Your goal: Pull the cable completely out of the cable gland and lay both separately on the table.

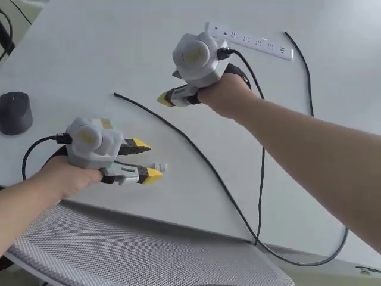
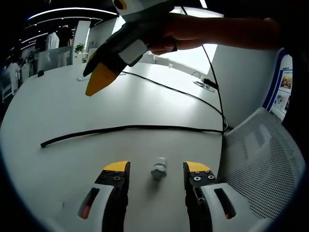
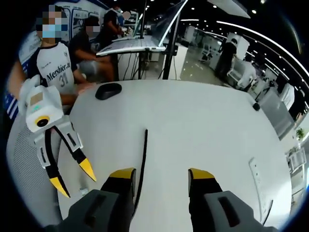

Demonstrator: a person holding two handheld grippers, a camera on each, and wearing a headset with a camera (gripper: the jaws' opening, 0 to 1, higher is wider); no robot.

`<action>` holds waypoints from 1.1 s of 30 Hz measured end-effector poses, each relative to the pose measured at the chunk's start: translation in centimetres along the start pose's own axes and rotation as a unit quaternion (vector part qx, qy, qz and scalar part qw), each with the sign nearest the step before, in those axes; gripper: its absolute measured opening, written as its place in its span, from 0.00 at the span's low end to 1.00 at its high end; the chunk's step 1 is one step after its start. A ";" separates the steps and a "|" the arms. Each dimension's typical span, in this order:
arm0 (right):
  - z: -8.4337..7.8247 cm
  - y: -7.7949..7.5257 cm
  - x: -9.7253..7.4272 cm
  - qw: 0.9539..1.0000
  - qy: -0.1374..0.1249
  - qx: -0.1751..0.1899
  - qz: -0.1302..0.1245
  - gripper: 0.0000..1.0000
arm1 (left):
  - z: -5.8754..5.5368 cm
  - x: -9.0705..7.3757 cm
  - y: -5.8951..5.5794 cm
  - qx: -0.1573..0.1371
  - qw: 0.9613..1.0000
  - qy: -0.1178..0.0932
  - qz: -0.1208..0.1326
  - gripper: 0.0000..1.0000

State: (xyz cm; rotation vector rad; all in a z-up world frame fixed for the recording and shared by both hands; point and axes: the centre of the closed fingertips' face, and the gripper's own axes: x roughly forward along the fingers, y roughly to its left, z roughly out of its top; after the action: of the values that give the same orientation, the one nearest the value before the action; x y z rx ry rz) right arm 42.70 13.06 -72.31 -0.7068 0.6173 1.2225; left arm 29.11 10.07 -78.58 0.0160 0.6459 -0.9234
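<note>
Left tongs (image 1: pixel 145 159): open, both jaws apart, gripping nothing; held low over the near left part of the worktop (image 1: pixel 89 53), tips pointing right.
Cable gland (image 2: pixel 158 168): small and white, lying on the worktop right at the left tongs' tips, in the gap between them and apart from both jaws. No cable runs through it.
Gland axis: in the left gripper view it seems to point away along the line of the jaws, though it is too small to be certain.
Cable (image 2: pixel 125 127): black, flat on the worktop beyond the gland and apart from it. Its free end lies far left, and it runs to the near right, where it drops over the worktop's edge.
Right tongs (image 3: pixel 161 175): open and empty, held above the cable near its free end, tips pointing left. In the right gripper view the cable passes just beside one jaw, and neither jaw is closed on it.
Nearer hand: left for the gland, right for the cable.
Step judged: cable and gland appear to lie separately, so what remains is probably drawing both tongs back without nudging either.
Risk: the gland sits between the jaws, so a sideways pull could knock it.
</note>
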 end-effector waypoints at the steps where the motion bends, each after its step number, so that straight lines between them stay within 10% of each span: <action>1: 0.0 0.0 -0.6 1.000 -0.003 0.003 -0.001 0.42 | 0.2 -0.2 0.1 0.003 1.000 -0.003 0.005 0.53; 14: 0.2 0.0 -9.7 0.993 -0.077 0.071 -0.059 0.50 | 1.4 -3.4 -1.2 0.003 1.000 -0.009 0.015 0.56; 20: -1.0 0.4 -14.5 0.981 -0.120 0.123 -0.088 0.54 | 1.6 -5.2 -1.2 -0.001 1.000 -0.013 0.027 0.56; 33: -6.6 2.9 -20.4 0.964 -0.143 0.188 -0.122 0.66 | 2.5 -9.3 -0.9 -0.016 0.997 -0.032 0.064 0.63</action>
State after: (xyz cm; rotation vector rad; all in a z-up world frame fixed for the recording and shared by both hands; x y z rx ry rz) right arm 34.83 -4.01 -61.58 -0.2699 0.4859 0.9214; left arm 25.73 15.66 -71.50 -0.0012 0.5940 -0.7863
